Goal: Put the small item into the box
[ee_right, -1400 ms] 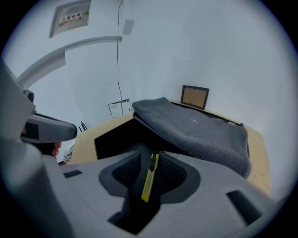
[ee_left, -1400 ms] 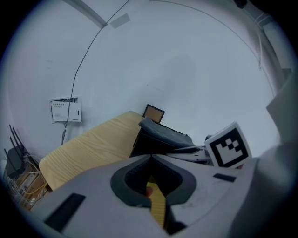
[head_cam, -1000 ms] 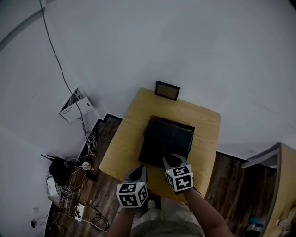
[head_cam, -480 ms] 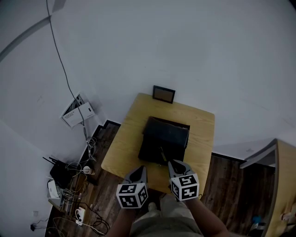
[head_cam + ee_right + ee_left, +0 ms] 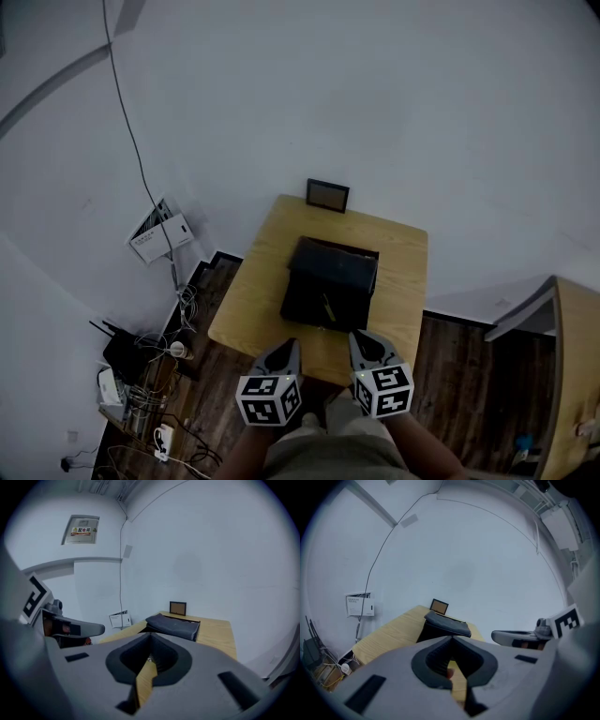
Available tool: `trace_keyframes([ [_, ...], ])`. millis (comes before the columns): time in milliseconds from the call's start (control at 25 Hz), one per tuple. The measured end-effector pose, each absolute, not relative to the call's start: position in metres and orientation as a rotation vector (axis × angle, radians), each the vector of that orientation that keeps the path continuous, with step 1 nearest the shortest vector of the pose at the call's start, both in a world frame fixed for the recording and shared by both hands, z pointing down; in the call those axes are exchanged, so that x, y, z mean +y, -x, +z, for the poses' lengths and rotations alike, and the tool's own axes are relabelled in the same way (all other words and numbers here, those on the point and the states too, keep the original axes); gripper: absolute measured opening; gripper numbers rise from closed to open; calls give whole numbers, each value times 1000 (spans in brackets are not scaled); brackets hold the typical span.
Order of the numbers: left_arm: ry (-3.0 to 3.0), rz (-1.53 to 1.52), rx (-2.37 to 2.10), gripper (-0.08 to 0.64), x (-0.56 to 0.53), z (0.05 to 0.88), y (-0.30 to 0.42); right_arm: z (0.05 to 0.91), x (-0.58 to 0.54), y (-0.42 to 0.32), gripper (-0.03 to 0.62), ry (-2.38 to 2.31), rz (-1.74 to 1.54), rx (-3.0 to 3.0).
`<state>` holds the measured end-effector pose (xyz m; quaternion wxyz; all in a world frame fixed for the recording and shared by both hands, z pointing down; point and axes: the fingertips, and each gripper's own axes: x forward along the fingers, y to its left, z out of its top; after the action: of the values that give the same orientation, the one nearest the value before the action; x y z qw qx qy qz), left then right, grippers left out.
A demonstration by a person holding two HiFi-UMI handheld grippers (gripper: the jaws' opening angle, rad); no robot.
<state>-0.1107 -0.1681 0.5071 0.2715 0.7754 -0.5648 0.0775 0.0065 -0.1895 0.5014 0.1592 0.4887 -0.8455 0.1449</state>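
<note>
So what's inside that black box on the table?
One thin pale item lies in the black box; what it is I cannot tell. The lid hides the back part.

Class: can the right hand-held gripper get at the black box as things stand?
Probably yes: the right hand-held gripper faces the black box across the table, with nothing standing between them; its empty jaws are closing shut.
</note>
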Motion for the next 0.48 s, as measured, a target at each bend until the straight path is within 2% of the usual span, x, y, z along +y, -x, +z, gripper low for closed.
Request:
trace_keyframes([
  [480,-2113,206,-1533,3,-140,499,119,474,-154,-17,0,-1438,387,-2481],
])
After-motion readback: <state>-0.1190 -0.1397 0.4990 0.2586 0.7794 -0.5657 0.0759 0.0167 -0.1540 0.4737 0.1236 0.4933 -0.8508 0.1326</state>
